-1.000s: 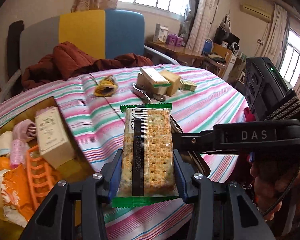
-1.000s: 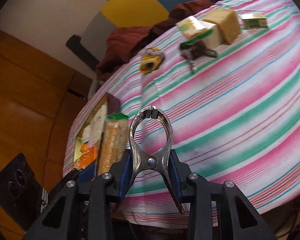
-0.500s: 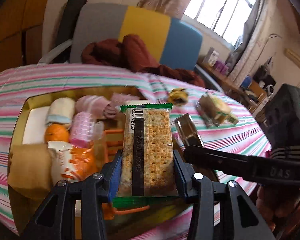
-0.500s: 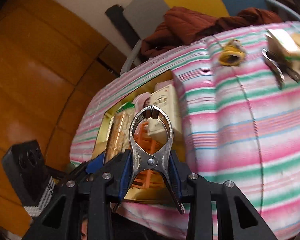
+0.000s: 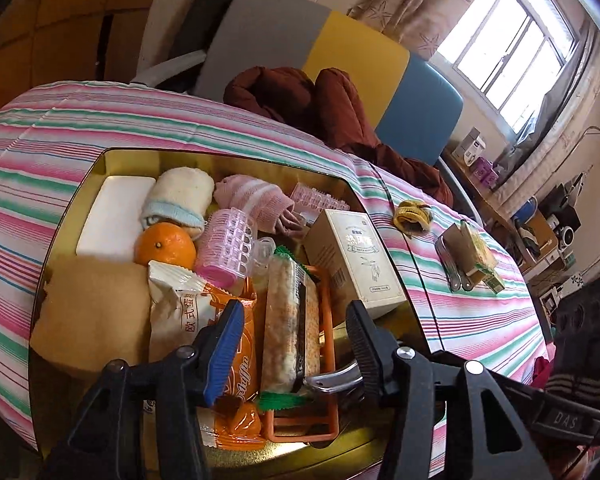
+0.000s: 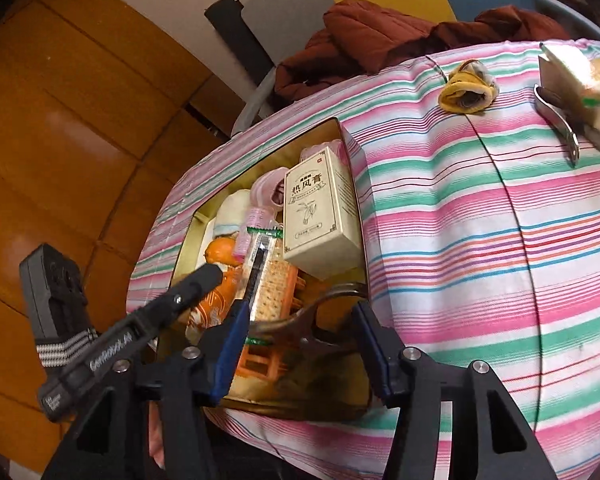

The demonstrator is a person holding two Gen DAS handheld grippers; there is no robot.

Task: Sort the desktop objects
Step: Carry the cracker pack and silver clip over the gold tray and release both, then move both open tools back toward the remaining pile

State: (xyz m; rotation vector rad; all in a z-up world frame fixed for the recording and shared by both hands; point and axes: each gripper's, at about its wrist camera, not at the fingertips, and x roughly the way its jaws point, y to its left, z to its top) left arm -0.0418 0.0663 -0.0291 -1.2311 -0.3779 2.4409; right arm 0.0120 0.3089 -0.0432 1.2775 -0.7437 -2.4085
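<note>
The left gripper (image 5: 292, 344) has its jaws spread wide apart with nothing clamped; between and just beyond them the cracker packet (image 5: 290, 320) lies on its edge inside the gold tin (image 5: 100, 164), resting on the orange plastic rack (image 5: 304, 424); its green crimped end points back toward the gripper. The right gripper (image 6: 300, 344) also stands with jaws apart; the metal spring clamp (image 6: 320, 312) shows blurred between them, and whether either pad touches it cannot be told; in the left view its shiny handle (image 5: 332, 378) lies just beside the packet over the rack.

Left of the packet sits an orange snack bag (image 5: 220, 320) with a white top; beyond it a pink hair roller (image 5: 228, 248), an orange fruit (image 5: 165, 245), a rolled cream cloth (image 5: 180, 196), a pink knitted piece (image 5: 252, 196) and a white flat block (image 5: 116, 208); a tan sponge-like slab (image 5: 88, 312) fills the tin's near left corner. A cream carton (image 5: 352, 260) with printed characters leans against the tin's right wall, just right of the packet.

The tin sits on the striped worktop (image 5: 460, 312); well apart on it lie a yellow crumpled item (image 5: 412, 216), a second metal clamp (image 5: 452, 264) and small boxes with another green-edged packet (image 5: 476, 248). Behind the worktop a grey, yellow and blue chair (image 5: 340, 52) carries a dark red jacket (image 5: 300, 96).
</note>
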